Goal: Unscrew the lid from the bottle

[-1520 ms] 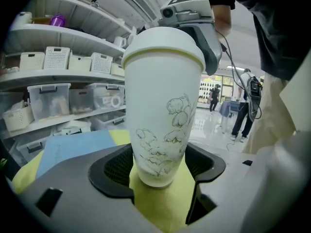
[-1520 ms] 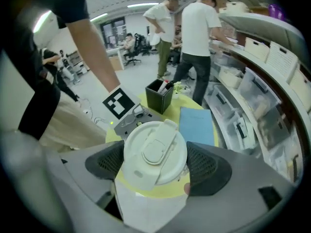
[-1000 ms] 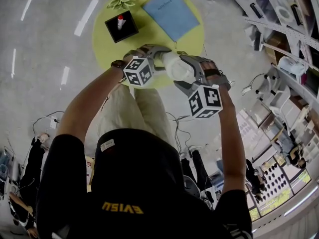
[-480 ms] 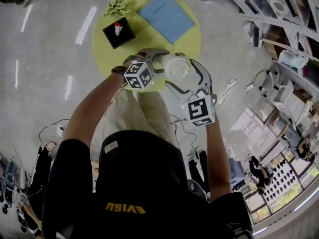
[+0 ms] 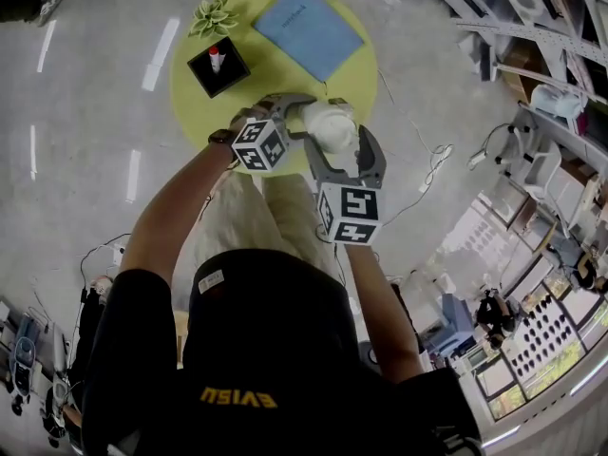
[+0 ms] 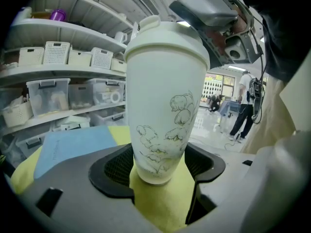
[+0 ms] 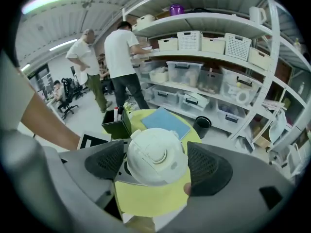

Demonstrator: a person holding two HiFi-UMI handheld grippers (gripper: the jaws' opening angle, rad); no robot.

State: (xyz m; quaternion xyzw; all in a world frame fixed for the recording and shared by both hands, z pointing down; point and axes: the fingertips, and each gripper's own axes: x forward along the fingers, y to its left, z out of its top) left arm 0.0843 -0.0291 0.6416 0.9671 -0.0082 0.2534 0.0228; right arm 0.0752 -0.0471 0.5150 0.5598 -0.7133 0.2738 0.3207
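- Two grippers share one white bottle (image 6: 165, 106), and you hold it in the air over the near edge of the yellow round table (image 5: 199, 93).
- Your left gripper (image 6: 158, 166) is clamped on the lower part of the bottle, with one dark pad on each side just above the base.
- Your right gripper (image 7: 155, 164) stands over the lid (image 7: 156, 155) and its jaws are closing. The lid is between the pads, and they seem to meet its rim.
- The body looks like stiff, smooth plastic and gets narrower toward the base. I think it can turn or slide in the left pads when you twist.
- Whether the bottle is full I cannot tell, so expect some weight.
- The lid is round, with a small flip cap and a tab on top. It is better to take the wide rim, because the cap could open under pressure.
- Squeeze the body firmly. The wall seems hard enough to bear it.
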